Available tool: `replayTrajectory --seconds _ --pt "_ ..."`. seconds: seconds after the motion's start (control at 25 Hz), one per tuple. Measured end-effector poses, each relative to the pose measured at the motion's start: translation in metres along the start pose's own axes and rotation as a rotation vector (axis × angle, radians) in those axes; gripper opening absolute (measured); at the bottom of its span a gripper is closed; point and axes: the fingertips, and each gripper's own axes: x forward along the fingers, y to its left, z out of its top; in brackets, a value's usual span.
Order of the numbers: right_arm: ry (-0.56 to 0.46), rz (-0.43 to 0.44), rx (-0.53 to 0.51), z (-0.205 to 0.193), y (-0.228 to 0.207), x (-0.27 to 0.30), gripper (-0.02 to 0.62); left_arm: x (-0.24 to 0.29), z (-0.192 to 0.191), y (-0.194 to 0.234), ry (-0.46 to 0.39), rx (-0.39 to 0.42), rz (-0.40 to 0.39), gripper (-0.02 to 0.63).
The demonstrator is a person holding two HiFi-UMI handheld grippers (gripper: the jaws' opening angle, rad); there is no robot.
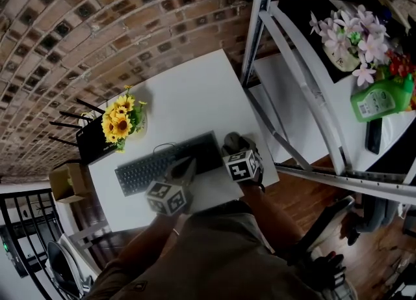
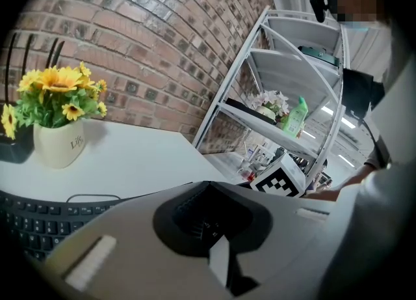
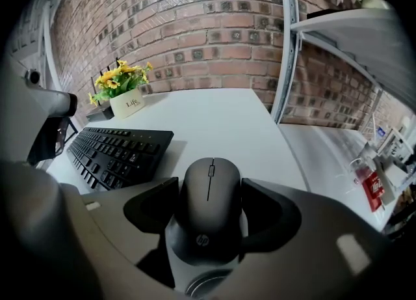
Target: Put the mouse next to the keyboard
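Note:
A black HP mouse [image 3: 209, 207] sits between the jaws of my right gripper [image 3: 209, 191], and both pads lie against its sides. In the head view the mouse [image 1: 232, 140] is low over the white table [image 1: 188, 94], just off the right end of the black keyboard [image 1: 162, 163]. In the right gripper view the keyboard [image 3: 117, 152] lies to the mouse's left. My left gripper [image 1: 187, 166] hovers over the keyboard's front edge with its jaws together and nothing in them. Its own view shows the keys [image 2: 32, 224] at lower left.
A pot of yellow flowers [image 1: 121, 122] and a black router [image 1: 88, 141] stand at the table's far left. A white metal shelf rack [image 1: 305, 77] stands to the right, holding pink flowers and a green bottle [image 1: 380, 100]. A brick wall lies behind.

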Motion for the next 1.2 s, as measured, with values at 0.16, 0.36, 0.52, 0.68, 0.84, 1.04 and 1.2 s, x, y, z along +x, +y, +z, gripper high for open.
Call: replayTrajectory --seconds 0.16,0.36,0.52,0.68,0.84,1.04,1.2 --pt "0.0 -0.005 -0.003 0.002 -0.002 -0.001 0.362 -0.003 0.003 0.001 -0.008 0.005 0.005 0.002" --pt "-0.046 -0.015 -0.015 0.015 -0.001 -0.016 0.36 -0.004 0.006 0.003 -0.024 0.018 0.001 0.002" --pt "-0.094 -0.024 -0.029 0.024 0.004 -0.037 0.339 -0.004 0.008 -0.004 -0.031 0.022 -0.019 0.002" --pt "-0.144 -0.039 -0.046 0.028 0.012 -0.064 0.256 -0.005 0.006 -0.011 -0.045 0.024 -0.038 0.002" --pt "-0.17 -0.058 -0.051 0.024 0.016 -0.089 0.192 -0.006 0.0 -0.016 -0.063 0.023 -0.059 0.002" --pt "-0.201 -0.053 -0.06 0.018 0.024 -0.117 0.062 -0.006 -0.015 -0.023 -0.069 0.032 -0.069 0.002" --pt "-0.247 -0.027 -0.076 0.015 0.033 -0.134 0.015 -0.013 -0.018 -0.038 -0.089 0.045 -0.054 0.002"
